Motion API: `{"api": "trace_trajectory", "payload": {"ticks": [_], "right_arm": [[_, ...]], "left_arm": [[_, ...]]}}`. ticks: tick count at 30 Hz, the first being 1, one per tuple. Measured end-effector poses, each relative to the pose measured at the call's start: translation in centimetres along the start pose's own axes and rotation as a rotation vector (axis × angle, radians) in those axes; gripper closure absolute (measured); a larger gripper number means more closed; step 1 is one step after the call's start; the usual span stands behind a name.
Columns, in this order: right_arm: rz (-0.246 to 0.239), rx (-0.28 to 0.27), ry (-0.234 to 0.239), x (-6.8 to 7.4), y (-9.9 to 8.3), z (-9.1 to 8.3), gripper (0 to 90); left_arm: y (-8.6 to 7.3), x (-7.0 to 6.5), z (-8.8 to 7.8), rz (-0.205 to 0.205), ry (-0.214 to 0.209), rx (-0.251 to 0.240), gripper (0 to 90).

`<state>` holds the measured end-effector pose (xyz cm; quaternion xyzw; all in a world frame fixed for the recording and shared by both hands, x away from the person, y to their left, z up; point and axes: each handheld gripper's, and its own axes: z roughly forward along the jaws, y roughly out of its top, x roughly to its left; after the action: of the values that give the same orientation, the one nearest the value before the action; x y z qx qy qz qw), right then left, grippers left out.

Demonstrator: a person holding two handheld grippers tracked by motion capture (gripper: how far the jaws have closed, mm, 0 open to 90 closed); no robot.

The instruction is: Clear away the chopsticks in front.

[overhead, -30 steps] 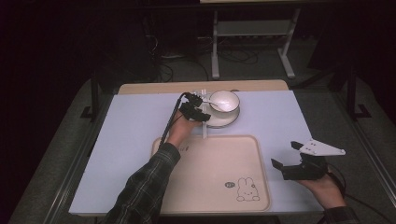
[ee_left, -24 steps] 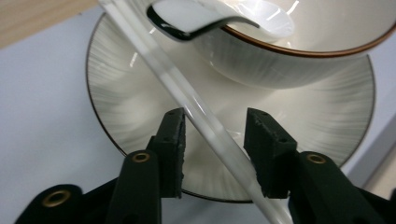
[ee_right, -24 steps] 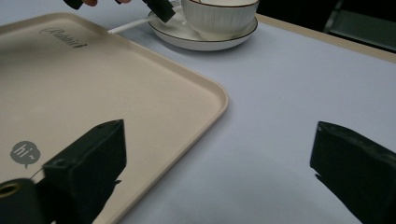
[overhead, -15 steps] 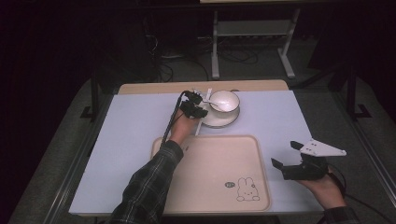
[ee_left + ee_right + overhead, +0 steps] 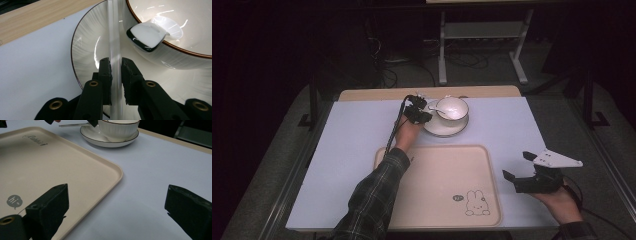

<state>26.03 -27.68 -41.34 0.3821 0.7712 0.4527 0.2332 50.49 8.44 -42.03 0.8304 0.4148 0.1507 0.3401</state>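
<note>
Now the left gripper, whose jaws have just been closing, pinches the thin clear glass stirring rod lying across the white ribbed saucer near the table's far edge, beside the brown-rimmed white cup. Slick and brittle, it probably wants gentle mid-shaft pressure. Right gripper idles released by the beige tray.

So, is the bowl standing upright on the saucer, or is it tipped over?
Upright. The bowl sits on the saucer with its opening facing up, and a spoon rests against its rim.
</note>
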Motion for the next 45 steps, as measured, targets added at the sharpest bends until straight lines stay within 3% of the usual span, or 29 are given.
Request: {"api": "trace_trajectory", "payload": {"ticks": [5, 7, 15, 22, 27, 45], "right_arm": [[0.001, -0.001, -0.001, 0.0, 0.0, -0.1, 4.7], [-0.001, 0.000, -0.002, 0.0, -0.1, -0.1, 4.7], [-0.008, 0.003, -0.001, 0.1, 0.0, 0.0, 4.7], [-0.013, 0.008, -0.001, 0.2, 0.1, 0.2, 4.8], [-0.010, 0.011, 0.000, 0.2, 0.1, 0.2, 4.8], [-0.011, 0.010, 0.001, 0.2, 0.0, 0.1, 4.9]], "left_arm": [[0.1, 0.2, -1.4, -0.012, -0.029, -0.023, 68.2], [-0.2, 0.3, -2.7, 0.000, -0.049, -0.034, 67.5], [-1.9, 1.3, -5.6, 0.007, -0.095, -0.041, 71.6], [-3.0, 1.9, -5.2, -0.002, -0.120, -0.025, 76.5], [-3.4, 2.1, -4.2, 0.001, -0.117, -0.009, 77.9], [-4.4, 2.0, -3.1, -0.013, -0.122, 0.023, 81.3]]}}
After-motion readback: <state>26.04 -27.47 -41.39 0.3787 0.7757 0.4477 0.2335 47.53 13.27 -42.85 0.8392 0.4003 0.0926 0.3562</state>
